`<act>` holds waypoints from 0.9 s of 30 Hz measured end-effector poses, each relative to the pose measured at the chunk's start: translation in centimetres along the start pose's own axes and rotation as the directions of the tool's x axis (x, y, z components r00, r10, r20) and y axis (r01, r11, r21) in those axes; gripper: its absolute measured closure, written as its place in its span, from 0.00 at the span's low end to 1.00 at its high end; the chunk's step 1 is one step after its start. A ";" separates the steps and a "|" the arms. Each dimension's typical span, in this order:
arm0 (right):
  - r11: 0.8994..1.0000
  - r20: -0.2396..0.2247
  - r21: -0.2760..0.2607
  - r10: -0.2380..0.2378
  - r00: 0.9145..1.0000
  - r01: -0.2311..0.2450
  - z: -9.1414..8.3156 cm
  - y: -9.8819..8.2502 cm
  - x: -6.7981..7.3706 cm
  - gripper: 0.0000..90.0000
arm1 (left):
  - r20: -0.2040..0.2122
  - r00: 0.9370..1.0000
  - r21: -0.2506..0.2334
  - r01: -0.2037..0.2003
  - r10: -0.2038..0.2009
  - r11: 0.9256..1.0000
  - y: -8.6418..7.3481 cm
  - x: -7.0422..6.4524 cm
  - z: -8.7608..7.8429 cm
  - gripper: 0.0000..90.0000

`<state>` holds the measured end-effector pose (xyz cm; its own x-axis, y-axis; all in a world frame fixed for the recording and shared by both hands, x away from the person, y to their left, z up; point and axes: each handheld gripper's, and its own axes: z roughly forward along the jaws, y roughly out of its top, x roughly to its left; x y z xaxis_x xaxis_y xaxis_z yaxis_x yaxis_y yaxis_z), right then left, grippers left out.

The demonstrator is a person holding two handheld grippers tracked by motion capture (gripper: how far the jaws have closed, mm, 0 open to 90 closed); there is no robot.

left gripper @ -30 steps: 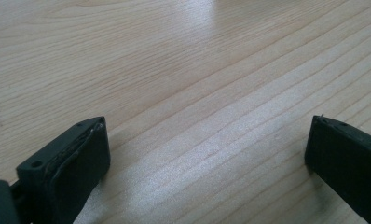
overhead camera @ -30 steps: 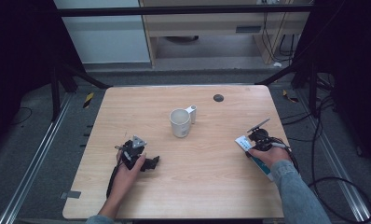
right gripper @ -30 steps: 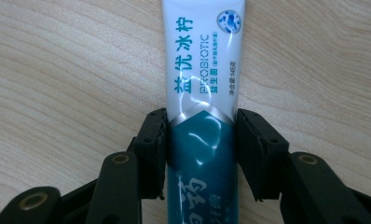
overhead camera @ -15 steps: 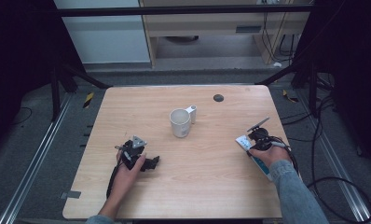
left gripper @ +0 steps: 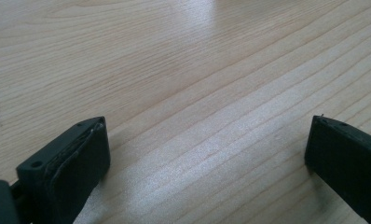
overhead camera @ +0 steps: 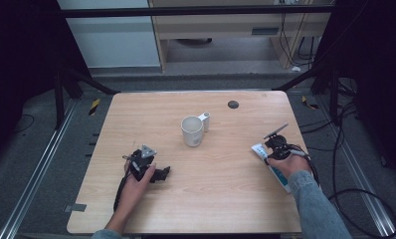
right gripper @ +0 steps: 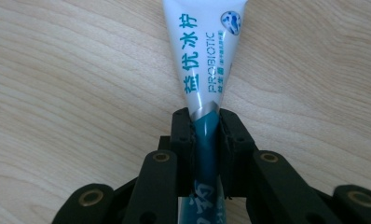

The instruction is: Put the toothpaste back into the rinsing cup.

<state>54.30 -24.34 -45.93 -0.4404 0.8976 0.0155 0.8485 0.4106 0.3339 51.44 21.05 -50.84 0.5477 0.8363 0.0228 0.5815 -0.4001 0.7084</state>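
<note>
Two hand-held black grippers, one denim sleeve

The left gripper (overhead camera: 162, 173) is black, topped by a grey three-cornered plate, with a black cable trailing back from it; its blocky pads (left gripper: 83, 154) have screw holes at the tips. The right gripper (right gripper: 206, 122) has matte black linkage arms with brass-ringed pivot holes near its base and small screw holes beside the pads. A blue denim sleeve (overhead camera: 318, 204) covers the right forearm behind that gripper.

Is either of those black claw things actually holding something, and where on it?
The right gripper, whose jaws have just been closing, pinches the toothpaste tube across its narrow teal part. The left gripper stands open over bare table.
</note>
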 end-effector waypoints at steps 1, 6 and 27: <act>1.000 -0.002 -0.004 0.001 1.000 -0.001 -0.2 0.1 0.1 0.87 | 0.000 1.000 0.000 0.000 0.000 1.000 0.0 0.0 0.0 0.00; 0.999 -0.020 -0.053 -0.008 1.000 0.007 -1.5 0.6 0.6 0.87 | 0.000 1.000 0.000 0.000 0.000 1.000 0.0 0.0 0.0 0.00; 0.940 -0.108 -0.342 -0.039 0.993 0.000 -6.0 5.2 6.0 0.87 | -0.001 1.000 0.000 0.000 0.000 1.000 0.0 0.0 0.0 0.00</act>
<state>54.32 -17.72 -38.47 -0.5025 0.8583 0.1042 0.6972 0.3310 0.6359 51.44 21.05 -50.83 0.5472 0.8367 0.0230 0.5818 -0.4000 0.7082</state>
